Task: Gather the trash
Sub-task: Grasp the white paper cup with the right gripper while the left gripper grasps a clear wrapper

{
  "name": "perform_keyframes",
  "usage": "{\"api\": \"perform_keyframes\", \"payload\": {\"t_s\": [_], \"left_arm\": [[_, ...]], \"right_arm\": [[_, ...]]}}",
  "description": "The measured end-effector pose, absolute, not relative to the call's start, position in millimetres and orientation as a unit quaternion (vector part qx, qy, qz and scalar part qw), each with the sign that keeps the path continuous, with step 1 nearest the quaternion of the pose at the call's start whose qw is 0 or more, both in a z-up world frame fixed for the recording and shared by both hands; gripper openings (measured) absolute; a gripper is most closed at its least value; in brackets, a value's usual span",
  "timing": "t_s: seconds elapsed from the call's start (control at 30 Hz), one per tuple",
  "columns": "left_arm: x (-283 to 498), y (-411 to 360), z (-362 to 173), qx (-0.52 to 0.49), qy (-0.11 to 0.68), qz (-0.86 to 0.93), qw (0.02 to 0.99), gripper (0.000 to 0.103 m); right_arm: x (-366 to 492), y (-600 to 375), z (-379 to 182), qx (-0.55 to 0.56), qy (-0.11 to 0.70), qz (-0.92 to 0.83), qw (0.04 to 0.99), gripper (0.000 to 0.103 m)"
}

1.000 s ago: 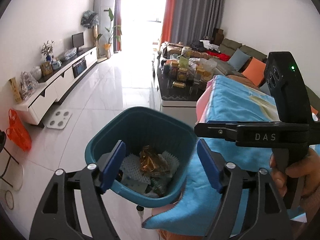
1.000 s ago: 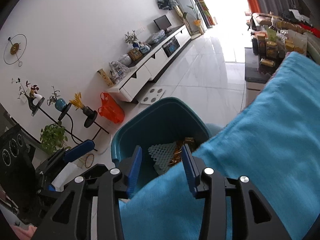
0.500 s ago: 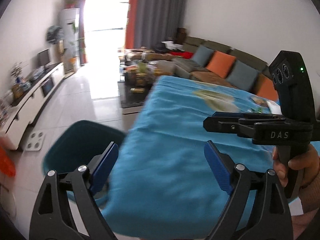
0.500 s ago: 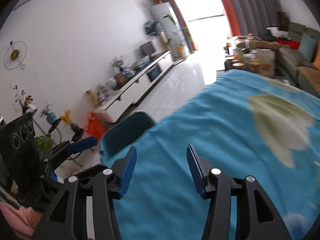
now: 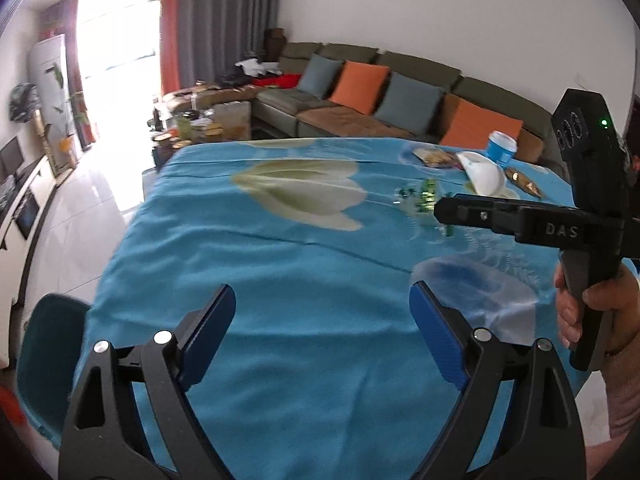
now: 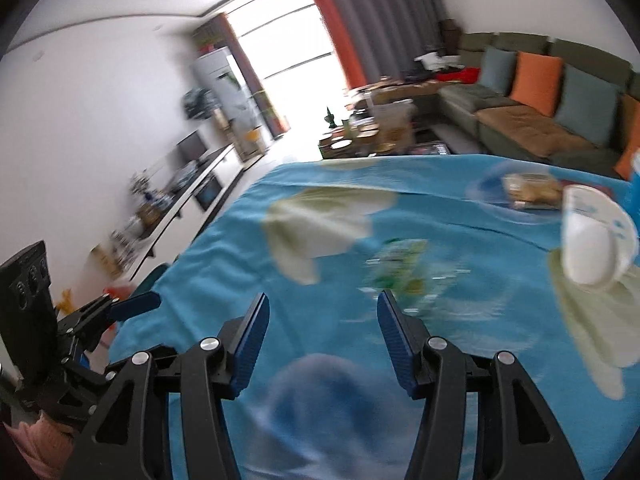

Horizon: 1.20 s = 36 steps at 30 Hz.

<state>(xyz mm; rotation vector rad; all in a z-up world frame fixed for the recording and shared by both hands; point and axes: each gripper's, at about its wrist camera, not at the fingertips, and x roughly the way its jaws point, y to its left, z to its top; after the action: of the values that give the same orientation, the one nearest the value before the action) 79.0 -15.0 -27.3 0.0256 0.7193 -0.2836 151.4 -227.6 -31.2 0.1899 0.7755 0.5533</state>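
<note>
On the far right part of the blue cloth-covered desk (image 5: 280, 280) lies what is left to collect: a crumpled clear wrapper with green print (image 5: 420, 196), a white paper bowl (image 5: 484, 174) tipped on its side just beyond it, a blue cup (image 5: 502, 148) and two snack packets (image 5: 434, 156) toward the sofa (image 5: 400, 96). The teal bin (image 5: 48, 360) stands off the desk's near left corner, low on the floor.

The left tool (image 5: 320, 332) has its jaws spread wide with nothing between them, only bare cloth below. The right tool (image 6: 322, 330) is part open, about half its spread, and also empty; its jaws are still widening.

From the right tool, the wrapper (image 6: 404, 276) sits just ahead and slightly to the right, nearly touching the right fingertip in that blurred view. From the left tool it lies well ahead and far right, past the right tool's body. The right hand (image 5: 596, 312) is therefore much the nearer, and probably the one to take it. The wrapper's long axis cannot be told; it looks bunched.
</note>
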Motion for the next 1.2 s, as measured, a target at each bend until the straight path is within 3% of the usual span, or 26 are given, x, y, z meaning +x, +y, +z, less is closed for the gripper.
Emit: {"api": "perform_keyframes", "payload": {"t_s": [0.53, 0.8, 0.97, 1.07, 1.2], "left_arm": [[147.5, -105.9, -30.5, 0.04, 0.383, -0.201, 0.901, 0.087], [185.6, -134.8, -39.5, 0.04, 0.407, -0.2, 0.89, 0.087], [199.8, -143.1, -41.9, 0.037, 0.417, -0.203, 0.885, 0.086], [206.4, -146.7, -45.4, 0.033, 0.424, -0.205, 0.881, 0.082], [214.4, -147.7, -52.9, 0.024, 0.44, -0.21, 0.873, 0.067]], "right_arm": [[171.3, -349.1, -36.6, 0.162, 0.351, 0.133, 0.912, 0.054], [198.9, -410.6, -54.4, 0.251, 0.365, 0.099, 0.891, 0.073], [226.9, -429.9, -77.7, 0.328, 0.386, 0.111, 0.855, 0.074], [238.7, -425.6, -86.7, 0.343, 0.395, 0.122, 0.843, 0.074], [244.3, -418.3, -87.5, 0.345, 0.396, 0.123, 0.842, 0.07]]}}
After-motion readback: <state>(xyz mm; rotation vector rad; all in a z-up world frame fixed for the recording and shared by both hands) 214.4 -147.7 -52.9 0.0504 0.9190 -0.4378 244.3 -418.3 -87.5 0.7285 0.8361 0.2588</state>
